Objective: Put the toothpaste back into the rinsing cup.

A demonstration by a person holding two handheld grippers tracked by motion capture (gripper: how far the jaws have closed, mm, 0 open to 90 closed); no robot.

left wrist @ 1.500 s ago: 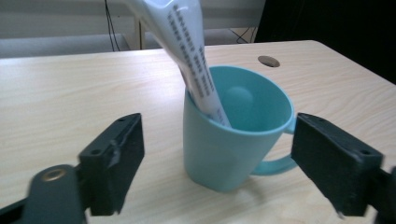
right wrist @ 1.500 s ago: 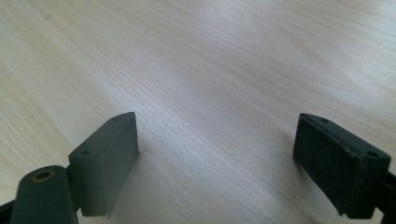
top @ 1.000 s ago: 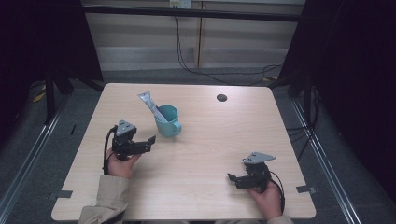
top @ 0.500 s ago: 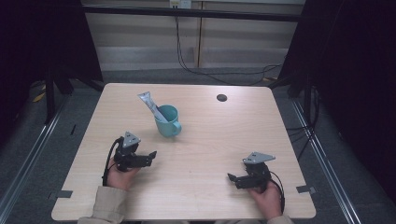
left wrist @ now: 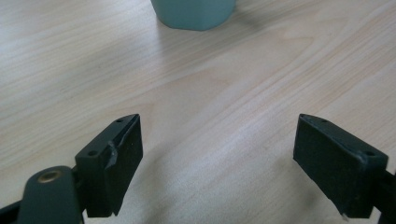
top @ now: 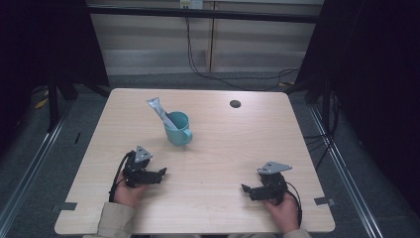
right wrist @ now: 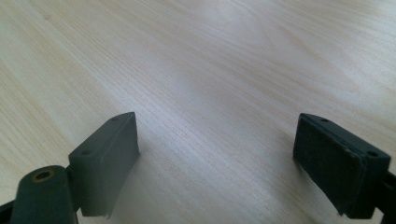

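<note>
The teal mug [top: 178,128] stands on the desk [top: 237,144] a little left of middle, nearer the far edge, with a silvery tube [top: 161,112] leaning inside it. That placing looks finished. The 2 tongs, left gripper [top: 161,172] and right gripper [top: 244,188], rest near the near edge, jaws apart, holding nothing.

Tabletop [top: 223,153]: pale wood grain. Mug [top: 178,129]: teal. Tube [top: 159,112] in mug: silver-white. Both hand-held grippers: black jaws, grey top plates. Sleeve [top: 115,225]: beige
</note>
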